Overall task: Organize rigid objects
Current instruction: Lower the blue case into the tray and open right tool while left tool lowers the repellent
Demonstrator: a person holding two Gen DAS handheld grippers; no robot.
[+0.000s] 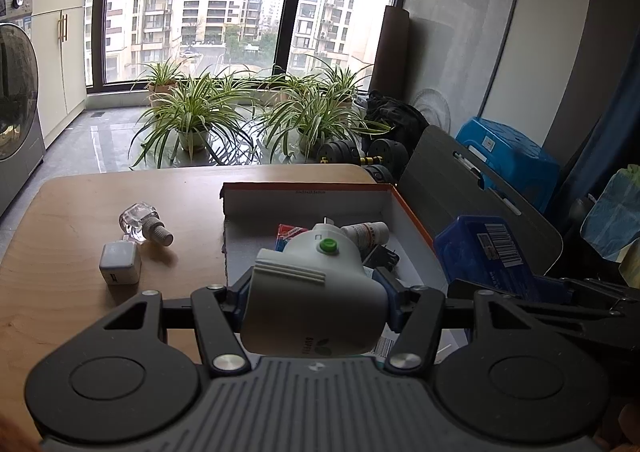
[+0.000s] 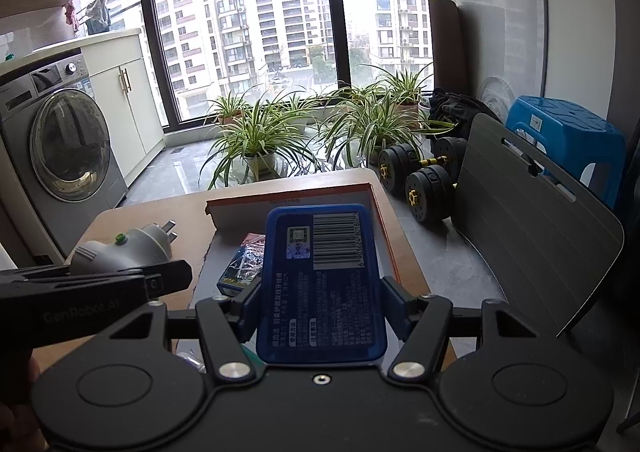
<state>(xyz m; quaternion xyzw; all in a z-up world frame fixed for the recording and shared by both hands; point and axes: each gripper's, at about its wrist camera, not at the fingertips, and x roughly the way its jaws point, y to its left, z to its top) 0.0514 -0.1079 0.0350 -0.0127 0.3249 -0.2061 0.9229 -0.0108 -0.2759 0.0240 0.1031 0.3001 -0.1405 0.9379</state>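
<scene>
My left gripper point(image 1: 314, 292) is shut on a grey-white plug adapter point(image 1: 316, 292) with a green button, held above the open cardboard box point(image 1: 304, 198). The adapter also shows in the right wrist view point(image 2: 120, 256). My right gripper point(image 2: 320, 300) is shut on a flat blue case point(image 2: 322, 284) with a barcode label, held over the box point(image 2: 288, 204); the case shows at the right of the left wrist view point(image 1: 488, 256). In the box lie a red-blue packet point(image 1: 290, 234), a small white bottle point(image 1: 366, 232) and a dark object. A glass bottle point(image 1: 142, 222) and a white charger cube point(image 1: 120, 264) lie on the wooden table point(image 1: 80, 212).
A dark folded board point(image 2: 528, 220) leans right of the table, with a blue stool point(image 2: 568, 132) behind it. Dumbbells point(image 2: 420, 176) and potted plants point(image 2: 256, 140) stand on the floor by the window. A washing machine point(image 2: 60, 144) is at left.
</scene>
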